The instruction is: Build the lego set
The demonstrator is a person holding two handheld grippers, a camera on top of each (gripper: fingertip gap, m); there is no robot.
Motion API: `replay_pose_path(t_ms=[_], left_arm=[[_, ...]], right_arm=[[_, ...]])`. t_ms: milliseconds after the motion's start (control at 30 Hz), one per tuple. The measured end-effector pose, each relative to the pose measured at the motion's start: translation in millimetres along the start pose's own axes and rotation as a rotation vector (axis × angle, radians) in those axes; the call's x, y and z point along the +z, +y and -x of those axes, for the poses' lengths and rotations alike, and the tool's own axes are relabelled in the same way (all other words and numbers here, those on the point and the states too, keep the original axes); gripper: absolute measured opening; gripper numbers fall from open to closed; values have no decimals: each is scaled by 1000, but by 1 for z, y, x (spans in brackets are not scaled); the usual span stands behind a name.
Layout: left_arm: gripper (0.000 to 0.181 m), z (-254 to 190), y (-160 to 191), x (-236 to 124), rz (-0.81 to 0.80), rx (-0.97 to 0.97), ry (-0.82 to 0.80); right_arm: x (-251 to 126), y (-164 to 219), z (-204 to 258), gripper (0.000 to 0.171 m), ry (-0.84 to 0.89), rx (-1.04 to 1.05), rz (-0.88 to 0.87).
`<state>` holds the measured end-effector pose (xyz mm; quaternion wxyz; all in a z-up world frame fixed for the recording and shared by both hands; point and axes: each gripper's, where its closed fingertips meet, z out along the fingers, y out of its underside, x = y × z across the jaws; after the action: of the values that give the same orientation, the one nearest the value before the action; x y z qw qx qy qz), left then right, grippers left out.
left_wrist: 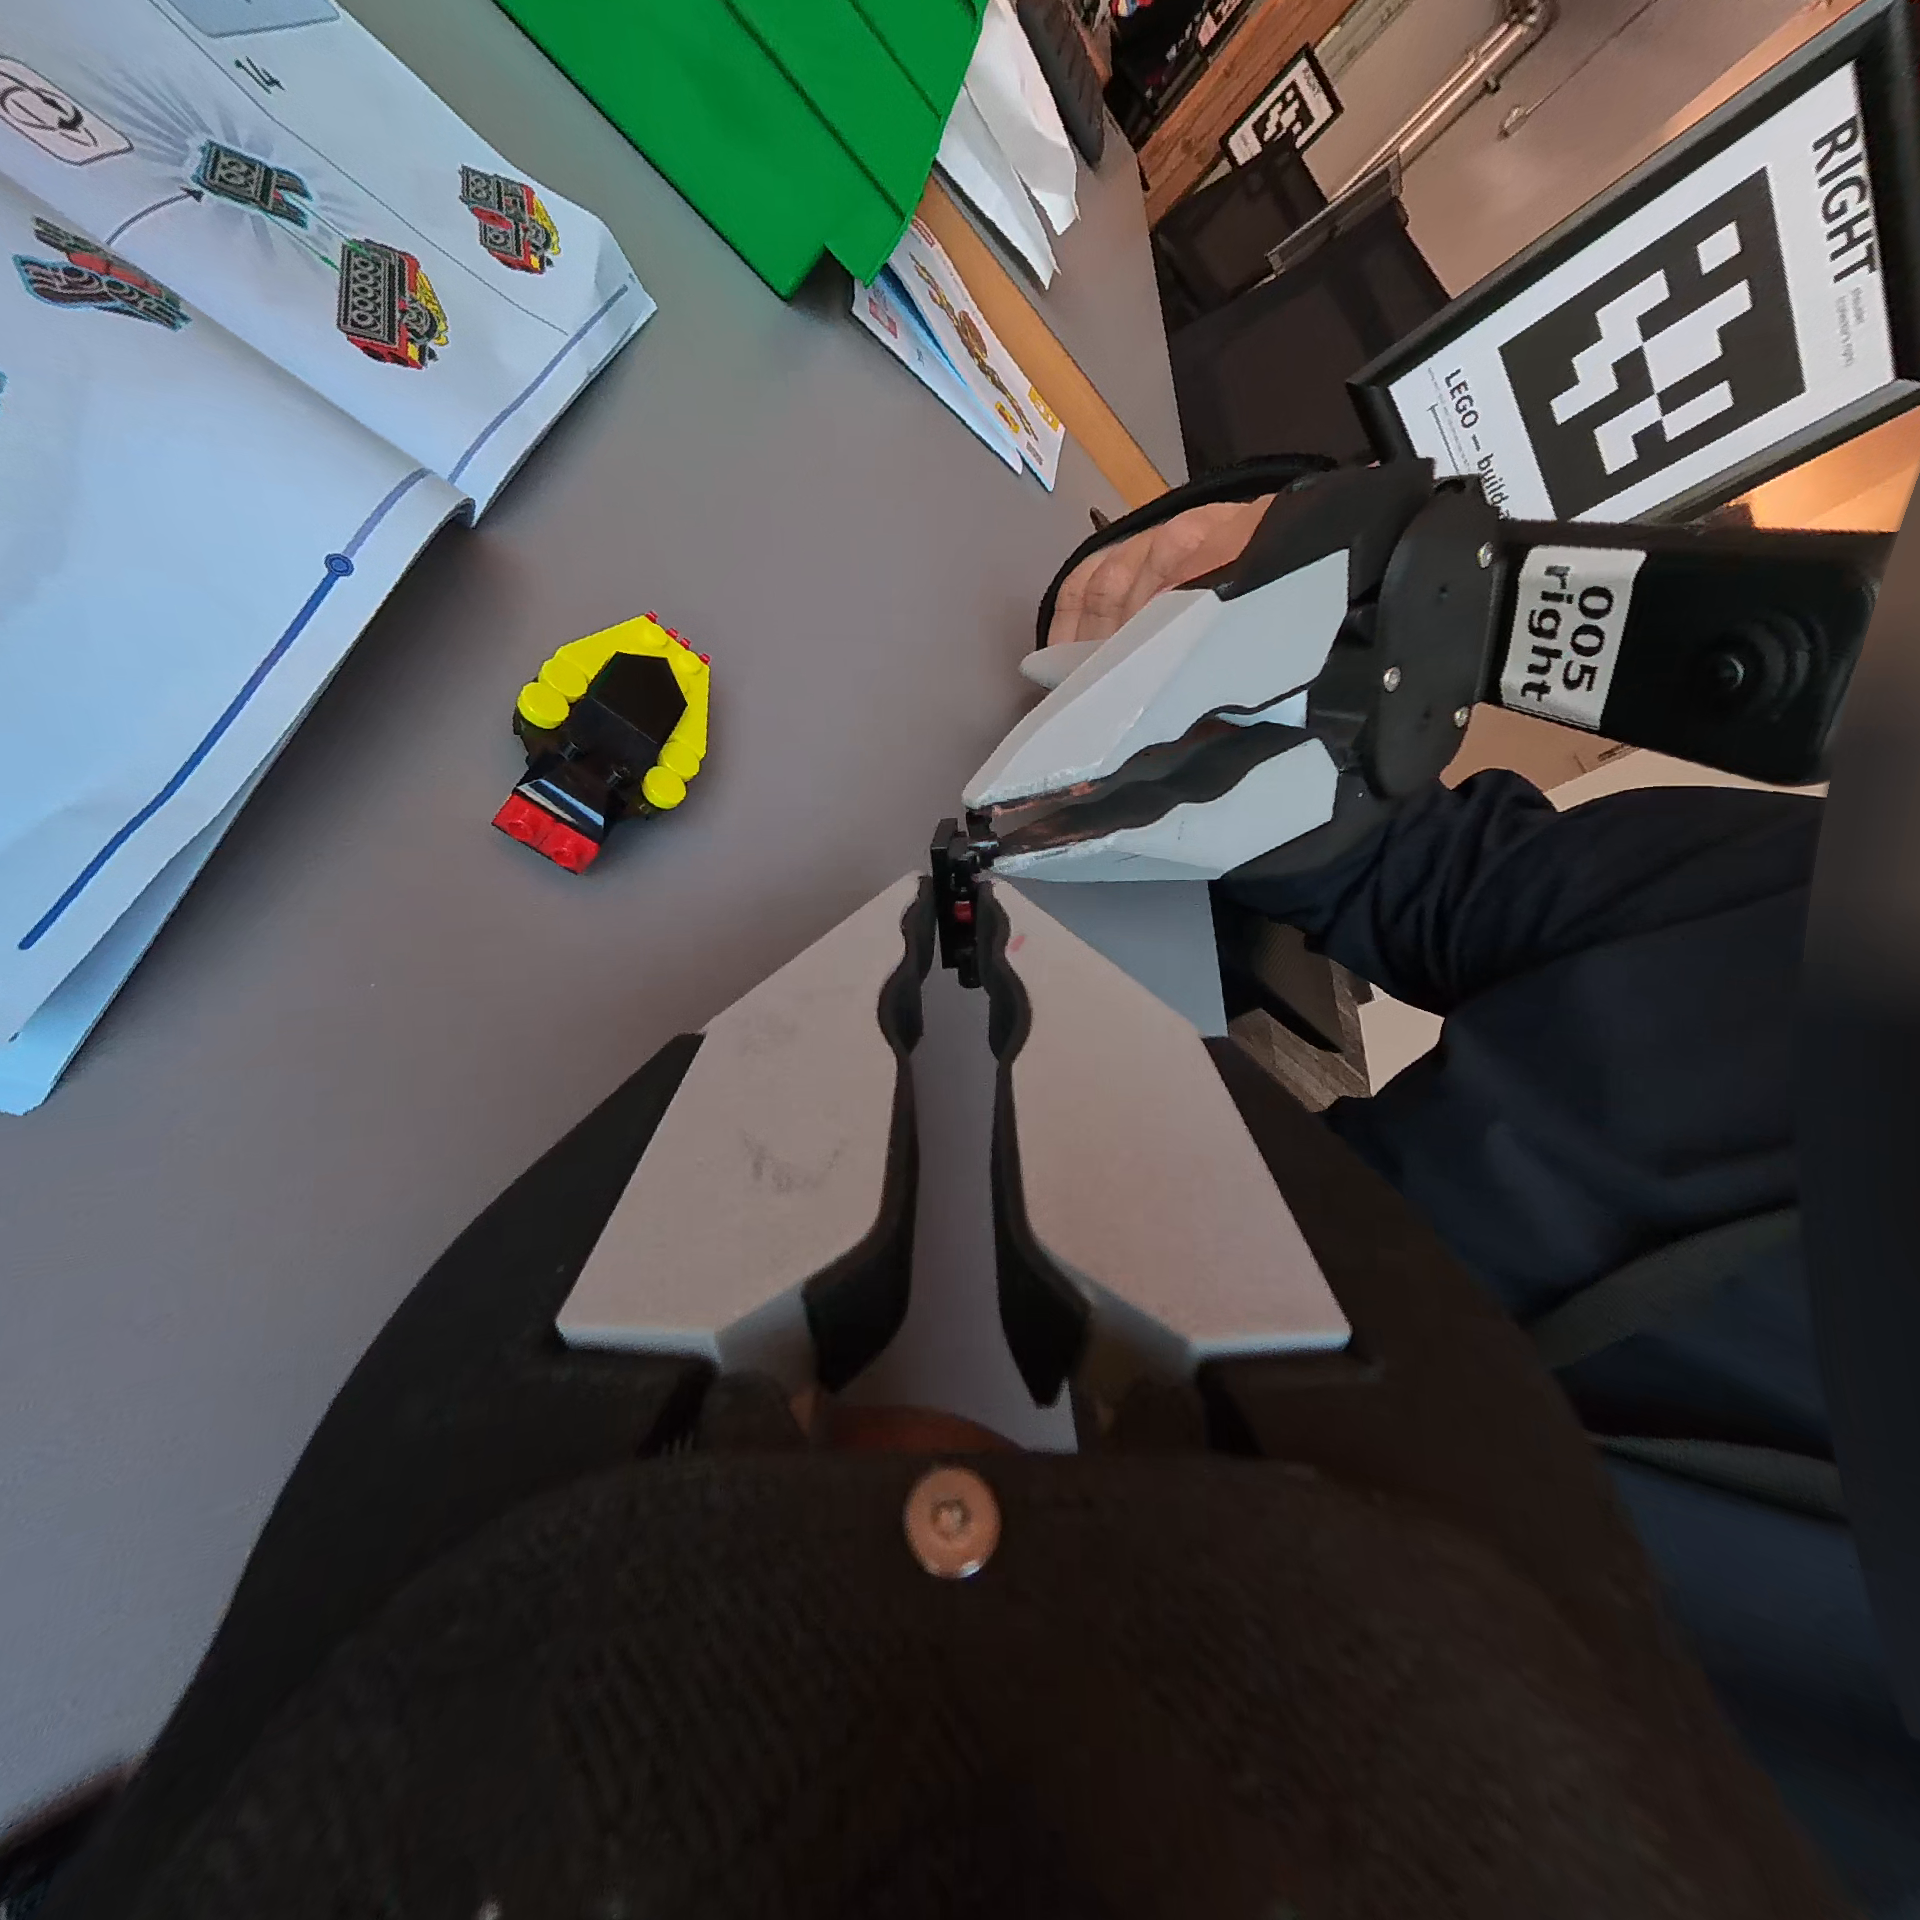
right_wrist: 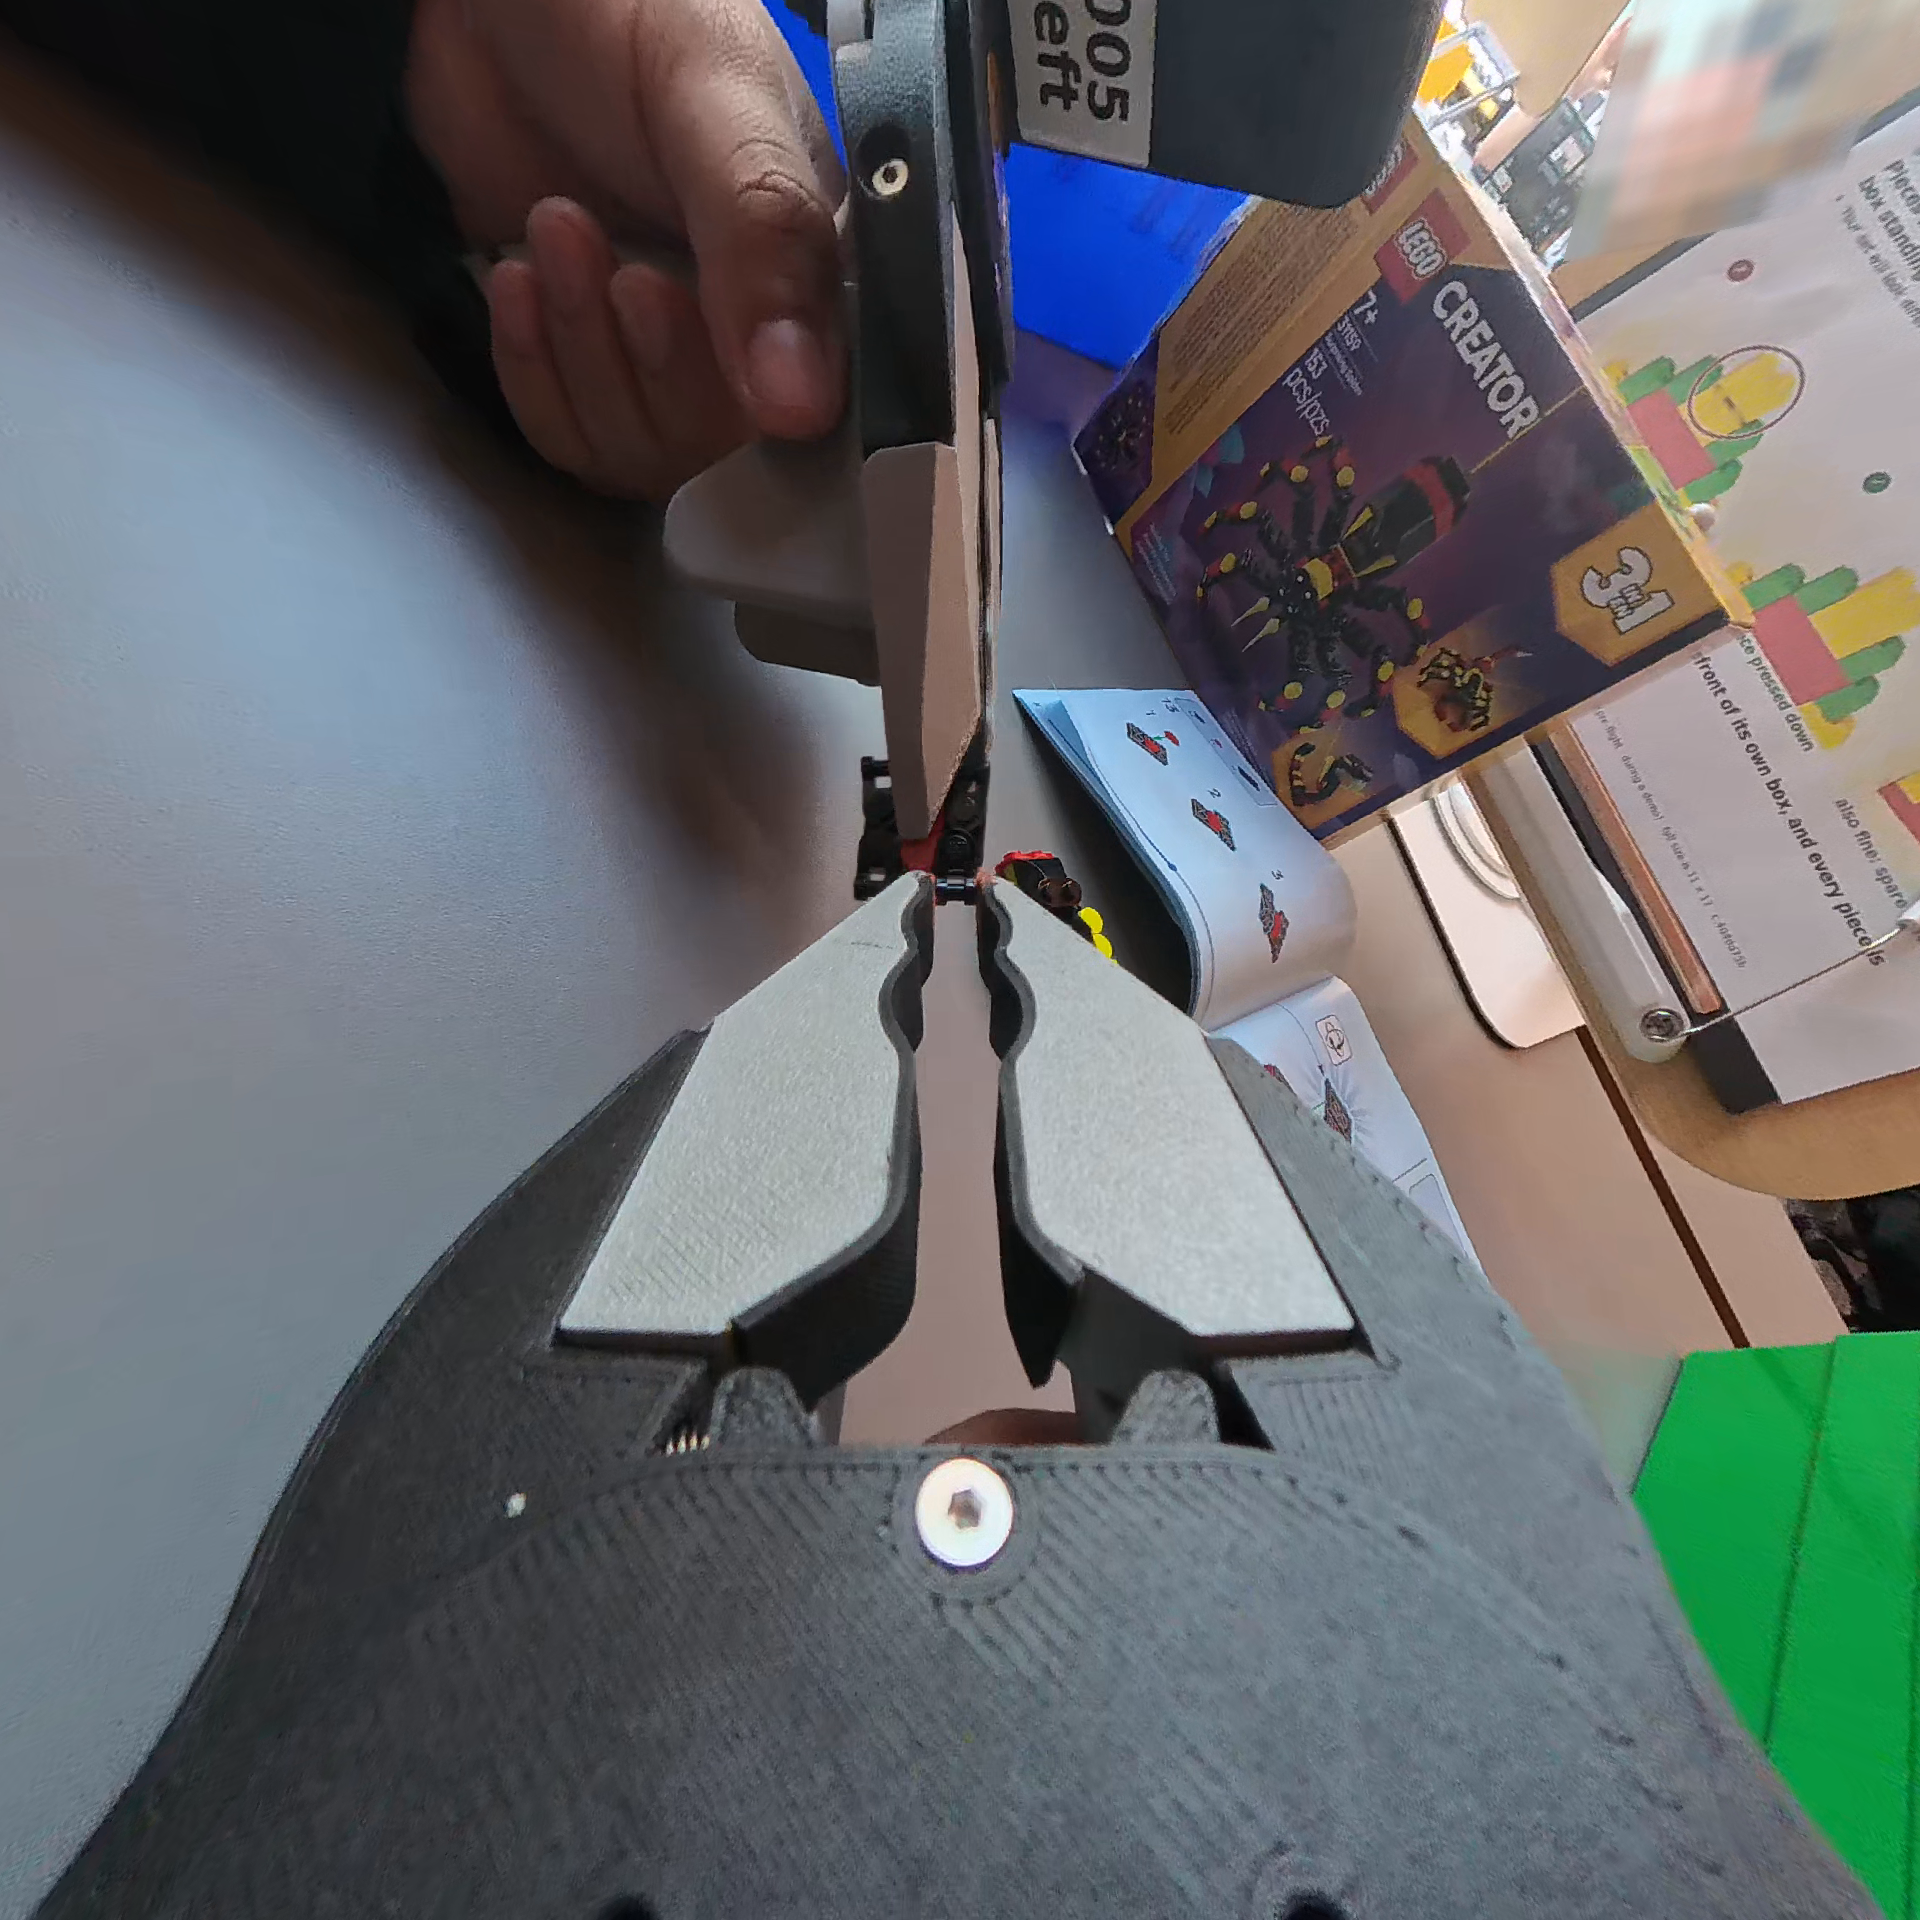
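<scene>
My left gripper (left_wrist: 957,914) is shut on a small black piece assembly with a red stud (left_wrist: 958,920), held above the grey table. My right gripper (left_wrist: 982,836) comes in from the right and is shut on a small black piece (left_wrist: 961,847) pressed against the top of that assembly. In the right wrist view my right gripper (right_wrist: 954,891) pinches the small black piece (right_wrist: 952,889), and the left gripper (right_wrist: 940,821) hangs down from above with the black and red assembly (right_wrist: 883,831). A yellow, black and red partial build (left_wrist: 613,727) lies on the table to the left.
An open instruction booklet (left_wrist: 208,436) lies at the left, green bins (left_wrist: 769,114) at the back. The set's box (right_wrist: 1382,499) stands right of the booklet (right_wrist: 1195,831). A framed marker sign (left_wrist: 1683,312) stands at the right. A person's hand (right_wrist: 665,260) holds the left gripper. The grippers are tip to tip, or close to it.
</scene>
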<state>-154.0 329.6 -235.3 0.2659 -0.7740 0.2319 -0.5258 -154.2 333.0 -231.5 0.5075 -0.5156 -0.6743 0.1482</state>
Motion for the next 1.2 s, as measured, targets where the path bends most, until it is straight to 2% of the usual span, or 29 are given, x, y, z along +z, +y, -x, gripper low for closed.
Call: replay_pose_path(t_ms=[600, 733, 800, 867, 1000, 1200], left_arm=[[6, -1, 2, 4, 8, 73, -48], [5, 13, 5, 1, 47, 104, -155], [5, 23, 7, -4, 70, 133, -224], [5, 23, 11, -5, 91, 126, -215], [6, 18, 13, -3, 106, 131, -179], [5, 18, 14, -4, 108, 128, -163]], right_arm=[[1, 4, 0, 5, 12, -11, 19], [1, 10, 1, 5, 4, -27, 54], [2, 23, 6, 5, -39, -40, 122], [5, 34, 14, 5, -104, -10, 173], [7, 37, 27, 10, -233, 80, 184], [3, 34, 27, 8, -334, 232, 142]])
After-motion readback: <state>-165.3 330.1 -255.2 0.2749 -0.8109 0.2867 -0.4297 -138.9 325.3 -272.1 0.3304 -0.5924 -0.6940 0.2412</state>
